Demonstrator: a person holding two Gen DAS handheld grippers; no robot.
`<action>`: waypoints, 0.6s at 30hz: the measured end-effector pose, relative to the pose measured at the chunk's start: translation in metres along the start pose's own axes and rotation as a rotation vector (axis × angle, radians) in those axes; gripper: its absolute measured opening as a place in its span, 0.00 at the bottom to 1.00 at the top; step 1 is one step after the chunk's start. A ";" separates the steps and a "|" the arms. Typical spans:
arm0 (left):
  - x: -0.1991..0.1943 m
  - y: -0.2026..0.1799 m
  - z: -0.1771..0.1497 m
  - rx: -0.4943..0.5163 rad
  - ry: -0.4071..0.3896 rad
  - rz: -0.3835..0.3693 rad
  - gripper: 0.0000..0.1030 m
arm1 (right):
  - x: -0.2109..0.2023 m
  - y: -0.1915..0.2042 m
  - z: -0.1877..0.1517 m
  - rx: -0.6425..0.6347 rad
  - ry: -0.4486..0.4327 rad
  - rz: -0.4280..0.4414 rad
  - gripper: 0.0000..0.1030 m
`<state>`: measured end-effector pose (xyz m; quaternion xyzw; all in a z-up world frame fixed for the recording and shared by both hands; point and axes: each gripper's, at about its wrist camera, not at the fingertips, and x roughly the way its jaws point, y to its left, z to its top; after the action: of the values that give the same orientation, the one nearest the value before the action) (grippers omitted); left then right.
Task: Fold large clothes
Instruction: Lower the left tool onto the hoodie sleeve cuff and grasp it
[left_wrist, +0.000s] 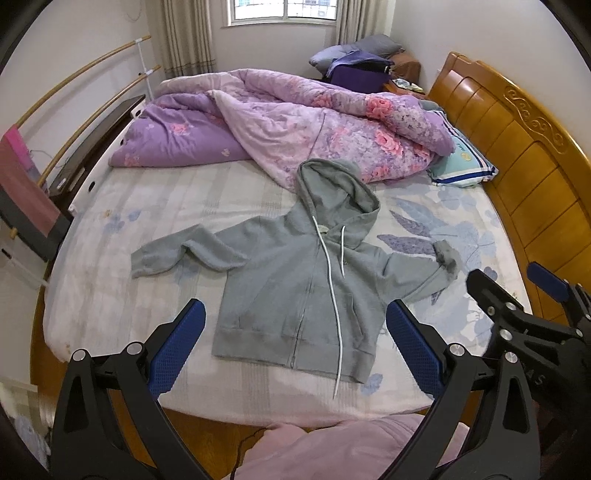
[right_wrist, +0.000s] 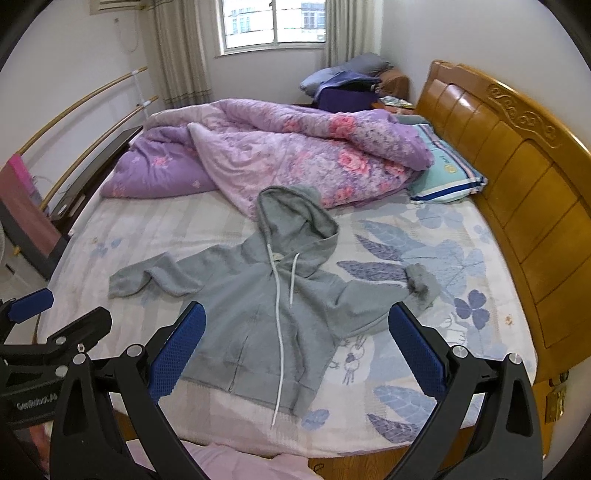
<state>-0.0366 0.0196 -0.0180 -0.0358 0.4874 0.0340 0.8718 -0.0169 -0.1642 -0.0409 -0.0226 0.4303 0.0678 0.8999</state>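
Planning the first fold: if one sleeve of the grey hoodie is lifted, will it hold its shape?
Probably not: the grey hoodie lies creased and limp, so it should droop. Its loose white drawstring would likely dangle. The bulky hood may drag behind.

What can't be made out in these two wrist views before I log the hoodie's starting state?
- Hoodie: its back, hidden in both views because it lies front-up on the bed.
- Pillow: partly covered by the purple quilt in both views.
- Pile by the window: too small to identify in either view.
- Neck label: unreadable.
- Left gripper and right gripper: both open, holding nothing; the hands are out of frame.
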 end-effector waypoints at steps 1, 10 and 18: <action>-0.001 0.001 -0.002 -0.008 0.003 0.002 0.95 | 0.001 0.001 -0.001 -0.007 0.006 0.016 0.93; -0.013 0.021 -0.031 -0.089 0.036 0.084 0.95 | 0.018 0.028 -0.008 -0.106 0.068 0.177 0.93; -0.004 0.067 -0.048 -0.248 0.129 0.152 0.95 | 0.038 0.066 -0.014 -0.201 0.121 0.288 0.93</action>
<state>-0.0859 0.0817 -0.0421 -0.1081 0.5359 0.1574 0.8224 -0.0134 -0.0968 -0.0784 -0.0547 0.4733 0.2371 0.8466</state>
